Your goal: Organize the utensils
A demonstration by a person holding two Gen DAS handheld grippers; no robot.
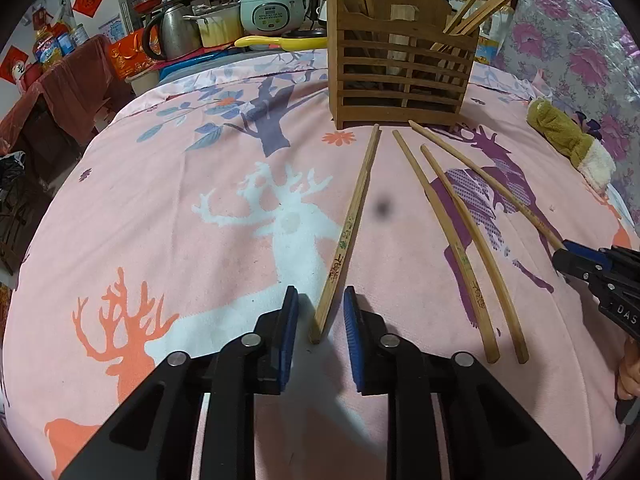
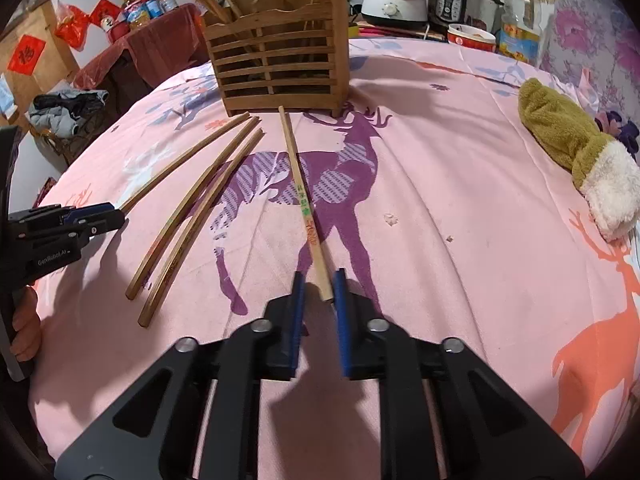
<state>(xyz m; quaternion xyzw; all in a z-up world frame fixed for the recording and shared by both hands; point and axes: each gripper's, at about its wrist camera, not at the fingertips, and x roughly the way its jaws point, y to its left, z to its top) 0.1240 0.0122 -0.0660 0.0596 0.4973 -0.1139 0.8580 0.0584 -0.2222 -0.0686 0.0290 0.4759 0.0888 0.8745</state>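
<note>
Several bamboo chopsticks lie on a pink deer-print cloth in front of a wooden slatted holder (image 1: 402,74), which also shows in the right wrist view (image 2: 280,68) and has more chopsticks standing in it. My left gripper (image 1: 320,304) is open, its pads on either side of the near end of the leftmost chopstick (image 1: 352,220). My right gripper (image 2: 318,286) is open around the near end of the rightmost chopstick (image 2: 302,204). Two curved chopsticks (image 1: 452,236) lie between them, also seen in the right wrist view (image 2: 188,216).
A green and white plush mitten (image 2: 576,148) lies at the right of the cloth. Rice cookers (image 1: 270,6), a kettle (image 1: 172,32), an oil bottle (image 2: 520,20) and other kitchen clutter stand behind the holder. A cloth-covered stand (image 2: 160,40) is at the left.
</note>
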